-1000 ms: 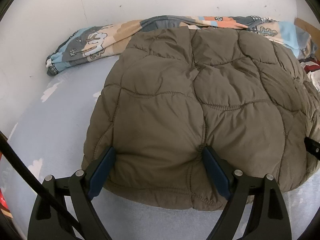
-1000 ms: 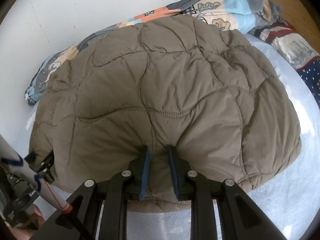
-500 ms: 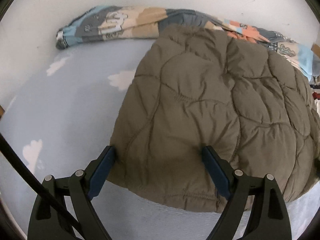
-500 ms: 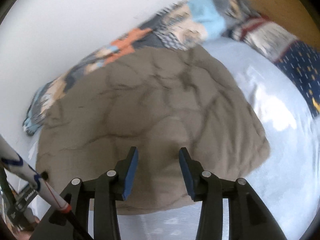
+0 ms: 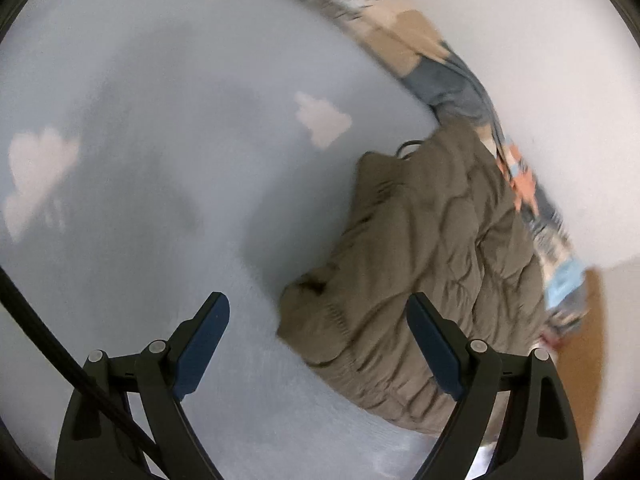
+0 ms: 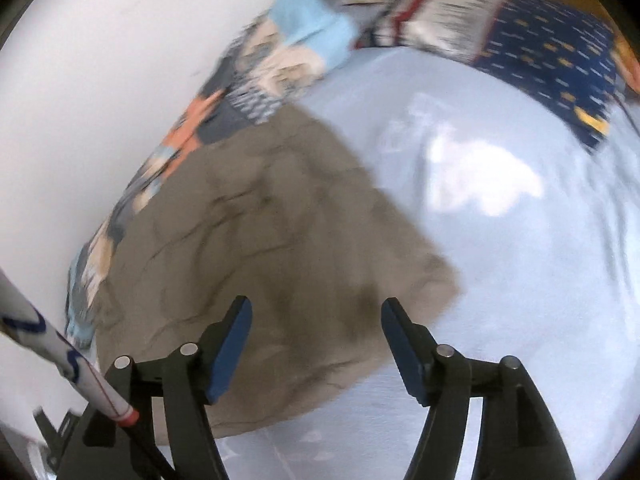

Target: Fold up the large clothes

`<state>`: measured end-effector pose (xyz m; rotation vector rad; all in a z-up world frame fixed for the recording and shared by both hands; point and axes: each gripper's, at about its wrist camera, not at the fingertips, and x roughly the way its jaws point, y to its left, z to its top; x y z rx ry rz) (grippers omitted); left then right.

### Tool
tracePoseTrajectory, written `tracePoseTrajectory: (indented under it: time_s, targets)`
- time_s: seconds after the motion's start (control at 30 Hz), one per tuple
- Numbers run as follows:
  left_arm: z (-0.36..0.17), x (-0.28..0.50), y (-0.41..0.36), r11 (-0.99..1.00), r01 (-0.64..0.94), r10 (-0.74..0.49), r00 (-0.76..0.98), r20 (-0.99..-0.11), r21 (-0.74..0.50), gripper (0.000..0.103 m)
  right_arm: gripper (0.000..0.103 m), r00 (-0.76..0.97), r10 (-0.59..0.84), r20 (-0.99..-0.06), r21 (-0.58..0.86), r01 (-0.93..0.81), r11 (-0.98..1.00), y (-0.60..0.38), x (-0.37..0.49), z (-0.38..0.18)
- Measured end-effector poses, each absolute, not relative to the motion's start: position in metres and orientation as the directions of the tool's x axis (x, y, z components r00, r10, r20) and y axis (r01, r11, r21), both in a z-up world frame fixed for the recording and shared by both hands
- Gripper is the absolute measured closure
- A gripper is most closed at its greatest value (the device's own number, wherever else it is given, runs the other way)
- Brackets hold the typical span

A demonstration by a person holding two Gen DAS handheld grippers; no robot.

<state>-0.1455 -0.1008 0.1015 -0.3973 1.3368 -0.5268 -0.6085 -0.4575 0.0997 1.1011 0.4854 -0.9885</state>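
Your left tongs (image 5: 316, 344) gape empty; your right tongs (image 6: 316, 344) have just been opening off the folded jacket (image 6: 260, 280). One fold looks finished (judging by the bundle on the bed (image 5: 160, 120)), so regrasp a near edge next.

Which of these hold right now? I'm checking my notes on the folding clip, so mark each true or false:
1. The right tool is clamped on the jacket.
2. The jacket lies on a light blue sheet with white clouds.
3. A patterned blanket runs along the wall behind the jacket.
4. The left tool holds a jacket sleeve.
1. False. The right tool has just been opening; its pads stand apart, clear of the olive quilted jacket.
2. True. The jacket rests on the cloud-print sheet.
3. True. The patterned blanket lies between jacket and wall.
4. False. The left tool is open and grips nothing.
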Motion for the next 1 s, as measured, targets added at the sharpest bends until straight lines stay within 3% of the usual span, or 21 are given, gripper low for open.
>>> tracePoseTrajectory:
  time_s: [0.2,0.5,0.77,0.87,0.9,0.97,1.0]
  targets:
    - [0.078,-0.15,-0.089,0.747,0.021,-0.664,0.036,-0.746,-0.664,0.014,0.031,0.561,-0.373,-0.739,0.634,0.767,-0.103,-0.467,-0.657,0.071]
    - [0.056,-0.159,-0.106,0.689,-0.064,-0.72,0.058,-0.692,-0.722,0.014,0.03,0.648,-0.369,-0.667,0.737,0.648,-0.194,-0.473,-0.668,0.046]
    - [0.043,-0.158,-0.121,0.627,-0.061,-0.772,0.086,-0.63,-0.777,0.014,0.03,0.695,-0.377,-0.612,0.789,0.569,-0.231,-0.485,-0.655,0.021]
    - [0.044,-0.154,-0.133,0.648,0.007,-0.758,0.102,-0.644,-0.761,0.014,0.026,0.701,-0.389,-0.597,0.799,0.561,-0.216,-0.492,-0.641,0.015]
    - [0.048,-0.154,-0.138,0.668,0.049,-0.743,0.112,-0.66,-0.743,0.02,0.027,0.703,-0.389,-0.595,0.801,0.56,-0.214,-0.494,-0.638,0.013]
    - [0.058,-0.156,-0.147,0.716,0.141,-0.698,0.15,-0.701,-0.683,0.027,0.041,0.694,-0.374,-0.615,0.783,0.593,-0.189,-0.496,-0.63,0.013]
    - [0.066,-0.159,-0.153,0.743,0.189,-0.669,0.176,-0.722,-0.642,0.032,0.053,0.67,-0.379,-0.638,0.757,0.635,-0.153,-0.496,-0.626,0.021]
